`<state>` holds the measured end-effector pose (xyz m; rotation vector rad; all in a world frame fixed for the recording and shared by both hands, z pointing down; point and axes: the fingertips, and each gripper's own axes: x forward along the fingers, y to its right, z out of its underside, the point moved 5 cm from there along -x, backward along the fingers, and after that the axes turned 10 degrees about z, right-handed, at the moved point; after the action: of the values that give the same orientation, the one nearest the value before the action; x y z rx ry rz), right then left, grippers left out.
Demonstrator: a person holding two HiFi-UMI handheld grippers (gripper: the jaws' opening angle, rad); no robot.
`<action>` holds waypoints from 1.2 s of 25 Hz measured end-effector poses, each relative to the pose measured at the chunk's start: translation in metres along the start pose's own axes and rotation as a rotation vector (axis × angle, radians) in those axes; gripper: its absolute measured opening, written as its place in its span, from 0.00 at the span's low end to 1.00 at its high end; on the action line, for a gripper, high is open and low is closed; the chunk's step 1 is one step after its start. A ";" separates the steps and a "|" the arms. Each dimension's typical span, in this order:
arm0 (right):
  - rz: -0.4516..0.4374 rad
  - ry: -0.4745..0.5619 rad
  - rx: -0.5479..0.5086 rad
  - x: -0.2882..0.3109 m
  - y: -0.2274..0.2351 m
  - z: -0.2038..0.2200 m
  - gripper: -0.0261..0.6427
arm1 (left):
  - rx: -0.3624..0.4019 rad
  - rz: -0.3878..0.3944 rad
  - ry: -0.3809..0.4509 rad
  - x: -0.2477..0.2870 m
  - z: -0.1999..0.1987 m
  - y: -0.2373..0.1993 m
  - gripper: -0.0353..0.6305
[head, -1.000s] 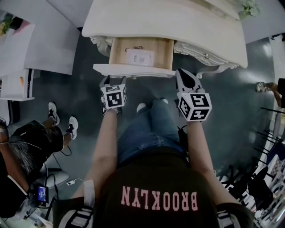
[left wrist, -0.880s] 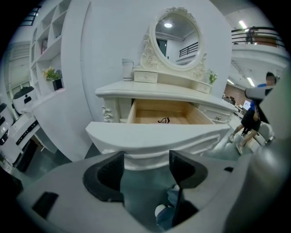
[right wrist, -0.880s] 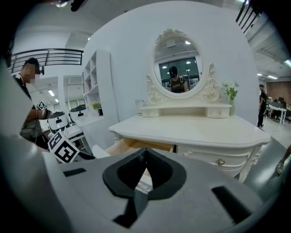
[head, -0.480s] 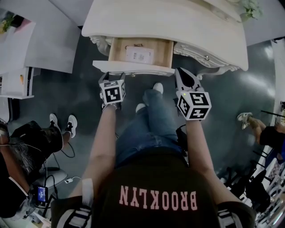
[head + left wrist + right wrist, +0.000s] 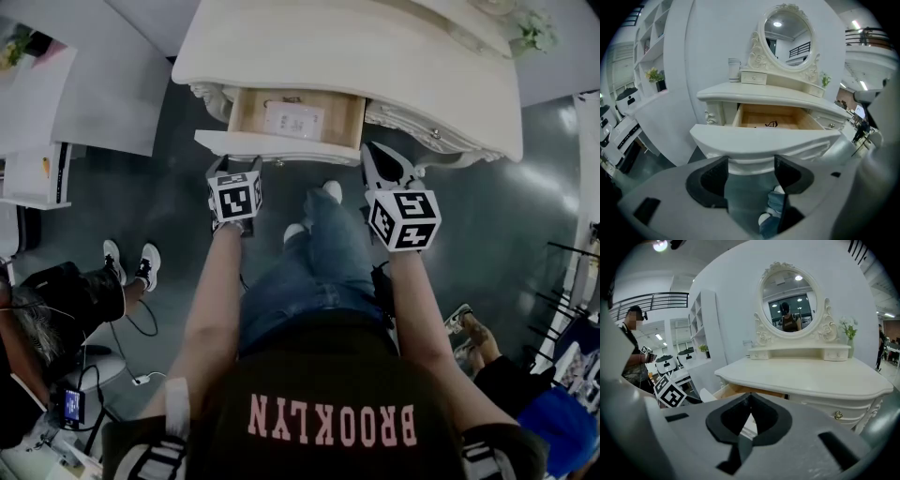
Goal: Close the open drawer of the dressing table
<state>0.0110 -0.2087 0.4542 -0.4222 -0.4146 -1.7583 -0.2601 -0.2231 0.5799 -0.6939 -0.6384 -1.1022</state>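
The drawer [image 5: 295,117] stood part-way out under the left half of the table [image 5: 356,47], its white front [image 5: 281,145] facing the person. It looked like stiff painted wood on a plain box, lightly loaded, so it should slide in with a steady push and needs no grip. The best place to press seemed to be the middle of the front, square on, so the box doesn't skew. The paint looked smooth, perhaps slippery.

The left tool [image 5: 751,173] was at the front's lower moulding with jaws wide and nothing between them – touching or just short, I couldn't tell. The right tool [image 5: 749,416] hung near the front's right end, jaws together and empty.

Count – one open drawer, one white card [image 5: 293,117] inside it, two tools, one knob [image 5: 434,134] on the neighbouring shut drawer
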 end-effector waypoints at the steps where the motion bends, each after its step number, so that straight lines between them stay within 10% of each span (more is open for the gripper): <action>1: -0.004 0.000 -0.003 0.002 -0.001 -0.002 0.03 | 0.001 -0.001 -0.001 0.001 -0.002 0.000 0.50; 30: 0.013 -0.047 0.041 0.032 0.041 -0.003 0.03 | -0.064 -0.044 0.003 0.038 -0.050 -0.001 0.50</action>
<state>0.0444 -0.2458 0.4694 -0.4367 -0.4791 -1.7266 -0.2429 -0.2831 0.5774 -0.7367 -0.6204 -1.1681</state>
